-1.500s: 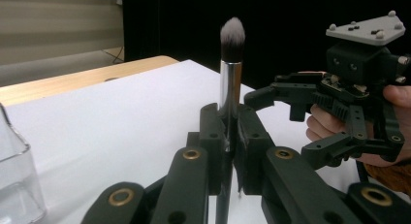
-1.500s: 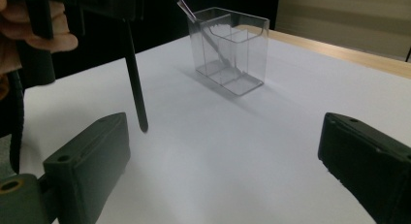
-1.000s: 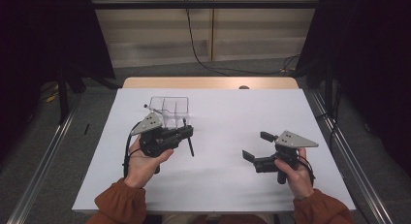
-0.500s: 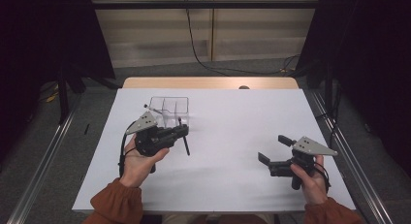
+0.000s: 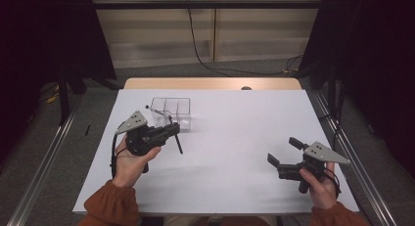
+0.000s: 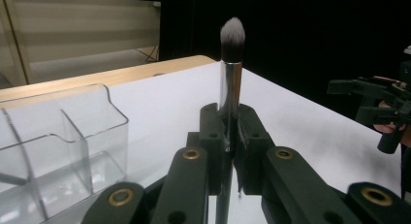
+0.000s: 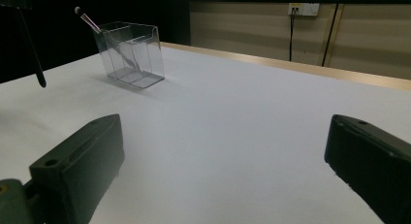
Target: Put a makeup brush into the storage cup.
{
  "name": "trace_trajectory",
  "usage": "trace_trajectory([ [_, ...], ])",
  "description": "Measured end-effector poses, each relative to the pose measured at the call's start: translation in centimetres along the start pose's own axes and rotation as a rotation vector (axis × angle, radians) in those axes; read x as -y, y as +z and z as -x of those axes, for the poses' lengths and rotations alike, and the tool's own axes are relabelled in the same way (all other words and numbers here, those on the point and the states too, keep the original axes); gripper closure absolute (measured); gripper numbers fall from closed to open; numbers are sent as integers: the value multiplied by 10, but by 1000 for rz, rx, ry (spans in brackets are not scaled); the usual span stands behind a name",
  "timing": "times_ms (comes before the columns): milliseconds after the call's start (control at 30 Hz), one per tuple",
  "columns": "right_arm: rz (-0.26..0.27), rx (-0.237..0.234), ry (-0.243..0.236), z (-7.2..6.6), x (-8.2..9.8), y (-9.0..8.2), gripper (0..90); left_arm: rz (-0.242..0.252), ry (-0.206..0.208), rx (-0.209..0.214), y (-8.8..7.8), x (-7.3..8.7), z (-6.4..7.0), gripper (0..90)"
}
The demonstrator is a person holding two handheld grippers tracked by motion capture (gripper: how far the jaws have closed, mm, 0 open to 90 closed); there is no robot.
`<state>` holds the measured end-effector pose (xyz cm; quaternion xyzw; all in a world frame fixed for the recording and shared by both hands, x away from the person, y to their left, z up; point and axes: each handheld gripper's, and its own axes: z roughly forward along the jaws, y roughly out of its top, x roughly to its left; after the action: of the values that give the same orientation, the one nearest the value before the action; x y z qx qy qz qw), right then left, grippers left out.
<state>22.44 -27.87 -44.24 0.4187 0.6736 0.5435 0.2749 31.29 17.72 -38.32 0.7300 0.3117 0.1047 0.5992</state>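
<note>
Left gripper (image 6: pixel 228 151) clamped on makeup brush (image 6: pixel 230 83) at its metal ferrule, near the table's (image 5: pixel 235 187) left edge by the clear organizer (image 5: pixel 171 111). Light, stiff, likely slippery; grip mid-handle. Right gripper (image 5: pixel 283 155) jaws apart, empty.

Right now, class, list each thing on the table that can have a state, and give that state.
Left gripper: shut on the makeup brush.
Right gripper: open, nothing between its jaws.
Clear organizer: upright, one thin brush leaning inside.
</note>
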Motion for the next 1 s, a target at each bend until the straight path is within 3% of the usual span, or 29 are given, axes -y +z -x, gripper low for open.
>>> trace_trajectory([
  [433, 3, -7, -5, -1, 1, 1, 0, 32, -7, -77, -13, -11, -23, 838],
  [1000, 2, -13, -7, -1, 1, 1, 0, 49, 26, -161, -3, -33, -42, 837],
])
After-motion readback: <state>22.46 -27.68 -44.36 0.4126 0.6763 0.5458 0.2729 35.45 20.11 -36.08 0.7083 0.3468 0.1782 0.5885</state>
